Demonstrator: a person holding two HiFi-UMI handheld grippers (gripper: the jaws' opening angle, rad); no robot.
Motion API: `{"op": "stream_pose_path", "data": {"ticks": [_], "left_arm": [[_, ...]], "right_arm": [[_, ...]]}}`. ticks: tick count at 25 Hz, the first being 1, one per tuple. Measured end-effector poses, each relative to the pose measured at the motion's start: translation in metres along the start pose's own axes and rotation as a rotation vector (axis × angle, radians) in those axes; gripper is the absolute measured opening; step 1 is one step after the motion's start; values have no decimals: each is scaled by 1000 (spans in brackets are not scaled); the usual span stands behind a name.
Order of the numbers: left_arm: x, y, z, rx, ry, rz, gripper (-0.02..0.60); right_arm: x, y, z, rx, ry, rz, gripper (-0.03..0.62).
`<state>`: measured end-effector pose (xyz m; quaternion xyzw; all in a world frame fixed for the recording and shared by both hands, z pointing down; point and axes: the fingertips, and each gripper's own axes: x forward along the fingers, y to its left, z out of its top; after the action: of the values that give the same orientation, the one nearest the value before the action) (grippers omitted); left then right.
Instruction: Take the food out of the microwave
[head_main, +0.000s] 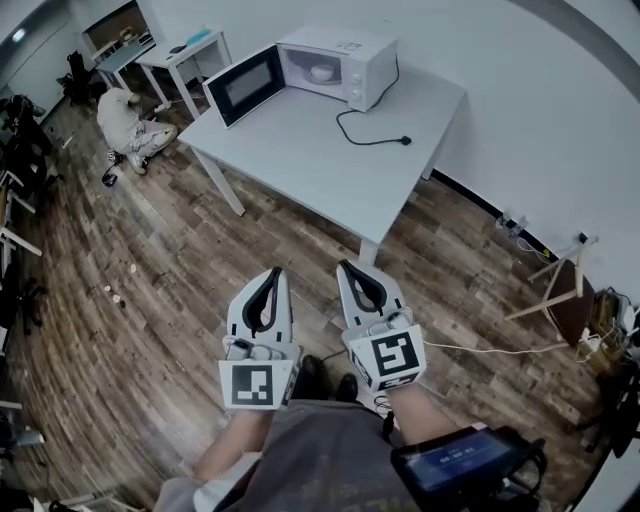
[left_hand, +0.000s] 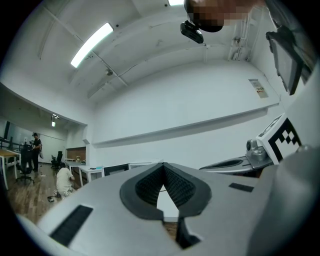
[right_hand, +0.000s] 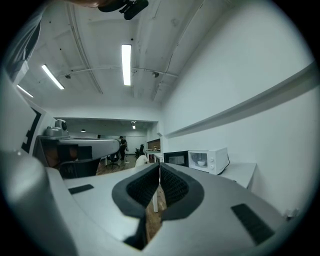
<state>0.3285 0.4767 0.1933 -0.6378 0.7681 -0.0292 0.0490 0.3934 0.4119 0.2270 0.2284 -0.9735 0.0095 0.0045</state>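
Observation:
A white microwave (head_main: 345, 60) stands at the far end of a pale grey table (head_main: 330, 160), its door (head_main: 245, 85) swung open to the left. Inside it sits a white bowl (head_main: 321, 72); the right gripper view also shows the bowl (right_hand: 201, 162) inside the microwave (right_hand: 210, 160). My left gripper (head_main: 268, 280) and right gripper (head_main: 352, 272) are held side by side over the wooden floor, well short of the table. Both point level toward it. Each has its jaws together with nothing between them, as the left gripper (left_hand: 162, 166) and right gripper (right_hand: 159, 167) show in their own views.
The microwave's black cord and plug (head_main: 378, 139) lie loose on the table. A person (head_main: 130, 125) crouches on the floor at the far left beside a white desk (head_main: 185, 55). A wooden stool (head_main: 565, 285) and cables stand by the wall on the right.

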Motion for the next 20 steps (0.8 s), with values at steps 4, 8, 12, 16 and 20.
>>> {"op": "stream_pose_path", "data": {"ticks": [4, 8, 12, 16, 20], "left_arm": [[16, 13, -7, -18, 1, 12, 5], [32, 28, -17, -30, -14, 3, 5], [53, 55, -25, -55, -26, -6, 5], [79, 96, -33, -59, -28, -27, 5], [103, 147, -42, -62, -30, -33, 5]], "right_arm": [[22, -5, -6, -3, 17, 12, 11], [46, -10, -15, -8, 27, 6, 11], [78, -10, -16, -18, 31, -7, 11], [125, -7, -16, -17, 32, -24, 11], [185, 1, -15, -17, 36, -33, 11]]}}
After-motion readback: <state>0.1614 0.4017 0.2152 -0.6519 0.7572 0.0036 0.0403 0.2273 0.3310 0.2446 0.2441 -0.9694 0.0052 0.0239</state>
